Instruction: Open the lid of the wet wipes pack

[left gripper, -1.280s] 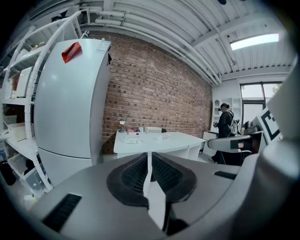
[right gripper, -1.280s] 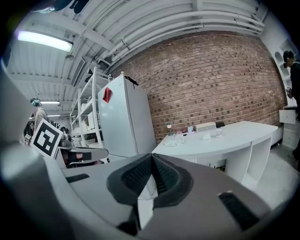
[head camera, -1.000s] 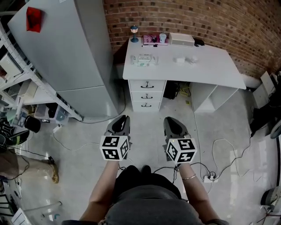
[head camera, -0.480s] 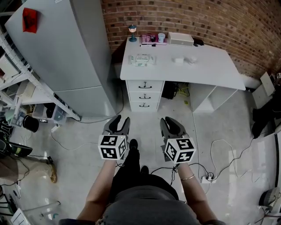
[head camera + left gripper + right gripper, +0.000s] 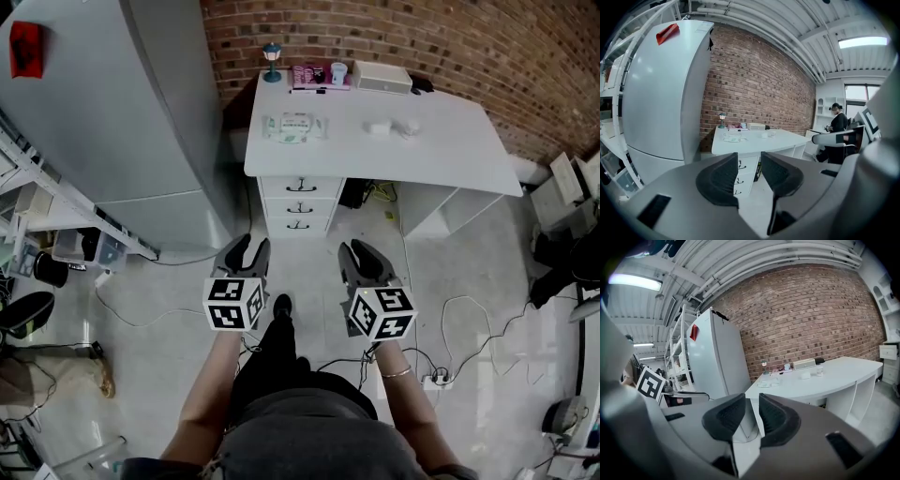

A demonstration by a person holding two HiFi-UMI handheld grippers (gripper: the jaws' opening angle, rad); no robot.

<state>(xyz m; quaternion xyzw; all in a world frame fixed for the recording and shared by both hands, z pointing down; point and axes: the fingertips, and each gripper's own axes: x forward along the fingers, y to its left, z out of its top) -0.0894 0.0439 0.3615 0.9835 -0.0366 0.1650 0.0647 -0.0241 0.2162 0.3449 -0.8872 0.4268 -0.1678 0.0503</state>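
Note:
The wet wipes pack (image 5: 293,127) lies flat on the left part of the white desk (image 5: 450,155), pale green and white; it also shows small in the left gripper view (image 5: 732,138) and the right gripper view (image 5: 768,383). Both grippers hang over the floor, well short of the desk. My left gripper (image 5: 244,254) has its jaws opening with nothing between them. My right gripper (image 5: 367,258) is likewise opening and empty. Both point toward the desk.
A tall grey fridge (image 5: 112,112) stands left of the desk. On the desk's back edge are a small lamp (image 5: 272,62), a pink box (image 5: 309,75), a cup (image 5: 338,72) and a white box (image 5: 382,77). Drawers (image 5: 300,202) face me. Cables (image 5: 469,319) run across the floor.
The jaws of both grippers have parted from nearly shut. The person has stepped forward, so the desk and wipes pack sit closer and the grippers have moved toward it.

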